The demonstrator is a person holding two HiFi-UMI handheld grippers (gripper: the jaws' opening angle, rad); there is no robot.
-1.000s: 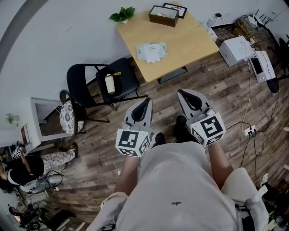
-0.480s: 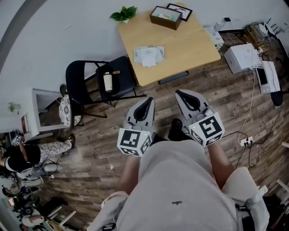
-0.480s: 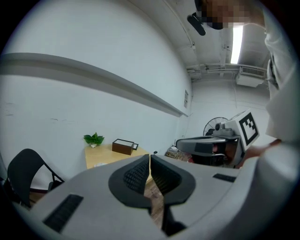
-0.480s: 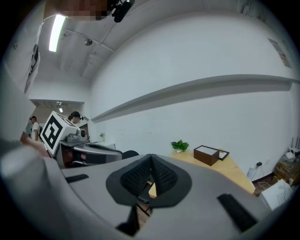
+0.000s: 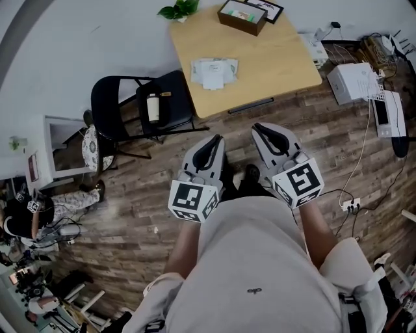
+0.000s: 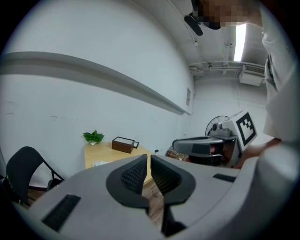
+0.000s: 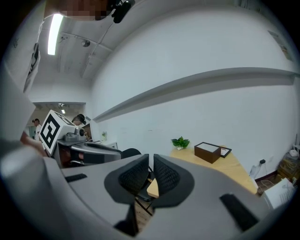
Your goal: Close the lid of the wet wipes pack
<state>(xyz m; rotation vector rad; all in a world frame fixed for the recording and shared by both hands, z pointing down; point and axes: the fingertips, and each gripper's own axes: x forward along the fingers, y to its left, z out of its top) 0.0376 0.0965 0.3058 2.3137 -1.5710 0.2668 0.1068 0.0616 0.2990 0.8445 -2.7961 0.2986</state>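
The white wet wipes pack point(image 5: 214, 70) lies on the wooden table point(image 5: 273, 58) ahead; from this far off I cannot tell how its lid stands. It shows small in the left gripper view too, the pack point(image 6: 100, 163) on the table point(image 6: 93, 154). My left gripper point(image 5: 216, 138) point(image 6: 149, 157) is held over the floor short of the table, shut and empty. Beside it my right gripper point(image 5: 258, 127) point(image 7: 151, 157) has just been opening its jaws to a narrow slit, with nothing between them.
A brown box point(image 5: 242, 16), a picture frame point(image 5: 268, 9) and a plant point(image 5: 179, 8) stand at the table's far edge. A black chair point(image 5: 130, 107) with a bottle point(image 5: 153, 107) is left of the table. A white device point(image 5: 354, 81), cables and a power strip point(image 5: 351, 205) are at right.
The table and chair have slid down the head view, nearer to me. Both grippers have stayed side by side in front of my body.
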